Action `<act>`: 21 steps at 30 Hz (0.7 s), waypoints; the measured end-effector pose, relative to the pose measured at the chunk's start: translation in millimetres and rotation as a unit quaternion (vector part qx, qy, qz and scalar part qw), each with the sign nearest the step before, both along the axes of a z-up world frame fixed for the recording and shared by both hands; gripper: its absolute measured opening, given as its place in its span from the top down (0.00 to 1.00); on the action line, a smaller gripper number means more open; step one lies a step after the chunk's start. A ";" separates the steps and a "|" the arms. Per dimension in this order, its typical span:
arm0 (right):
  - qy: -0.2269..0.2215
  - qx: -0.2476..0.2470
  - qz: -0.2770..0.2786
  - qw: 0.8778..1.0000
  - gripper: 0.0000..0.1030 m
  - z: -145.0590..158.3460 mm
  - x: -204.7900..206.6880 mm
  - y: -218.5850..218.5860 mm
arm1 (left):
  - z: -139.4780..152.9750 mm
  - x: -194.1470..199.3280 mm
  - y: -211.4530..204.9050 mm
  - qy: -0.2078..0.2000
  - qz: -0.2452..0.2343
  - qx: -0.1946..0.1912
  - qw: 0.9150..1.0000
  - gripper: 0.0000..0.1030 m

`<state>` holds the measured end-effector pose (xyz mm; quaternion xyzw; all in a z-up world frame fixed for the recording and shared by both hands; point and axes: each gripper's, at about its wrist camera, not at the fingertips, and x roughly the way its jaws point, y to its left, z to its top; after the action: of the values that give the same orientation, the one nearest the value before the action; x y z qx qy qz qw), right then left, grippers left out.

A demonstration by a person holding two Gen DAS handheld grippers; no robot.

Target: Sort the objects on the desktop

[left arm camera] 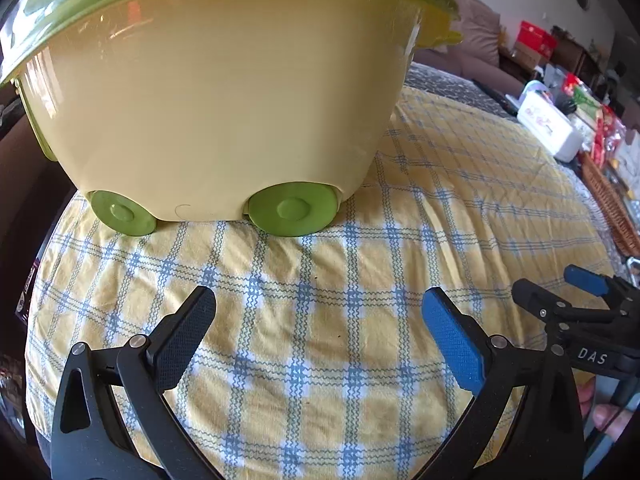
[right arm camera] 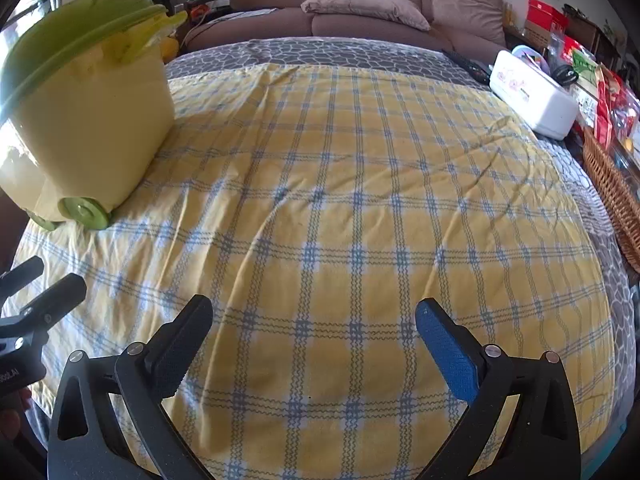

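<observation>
A pale yellow storage bin (left arm camera: 224, 112) with a green lid and green wheels (left arm camera: 294, 209) stands on the yellow checked cloth, filling the upper left wrist view. My left gripper (left arm camera: 320, 300) hangs open just above the cloth, a short way in front of the bin, with nothing between its fingers. In the right wrist view the same bin (right arm camera: 92, 120) sits at the far left. Over bare cloth my right gripper (right arm camera: 314, 310) is open and holds nothing. Each gripper shows at the edge of the other's view: the right gripper (left arm camera: 560, 284), the left gripper (right arm camera: 44, 280).
A white box (right arm camera: 532, 94) lies at the cloth's far right edge, with packets and a wicker basket (right arm camera: 612, 196) beyond it. A remote (right arm camera: 468, 64) lies on the grey patterned cover. A brown sofa with a cushion (right arm camera: 364, 8) stands behind.
</observation>
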<state>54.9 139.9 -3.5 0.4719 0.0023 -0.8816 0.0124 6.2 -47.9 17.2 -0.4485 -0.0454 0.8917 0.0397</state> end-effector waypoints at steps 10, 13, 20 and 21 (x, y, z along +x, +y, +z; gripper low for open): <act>0.008 0.009 -0.016 1.000 0.00 -13.7 -0.2 6.4 | -18.2 -3.7 4.6 -0.007 0.006 -0.023 1.000 0.00; 0.019 0.015 -0.015 1.000 0.00 -14.9 2.0 4.4 | -20.0 -4.3 7.2 -0.010 0.007 -0.035 0.999 0.00; 0.024 0.008 -0.018 1.000 0.00 -16.2 2.2 5.7 | -20.8 -2.0 8.1 -0.014 0.007 -0.048 0.999 0.00; 0.024 0.008 -0.018 1.000 0.00 -16.1 2.2 5.4 | -20.6 -2.0 7.7 -0.014 0.007 -0.049 0.999 0.00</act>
<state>57.1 145.3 -19.6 0.4509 0.0011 -0.8925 -0.0075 4.2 -40.2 -3.4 -0.4619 -0.0058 0.8868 0.0110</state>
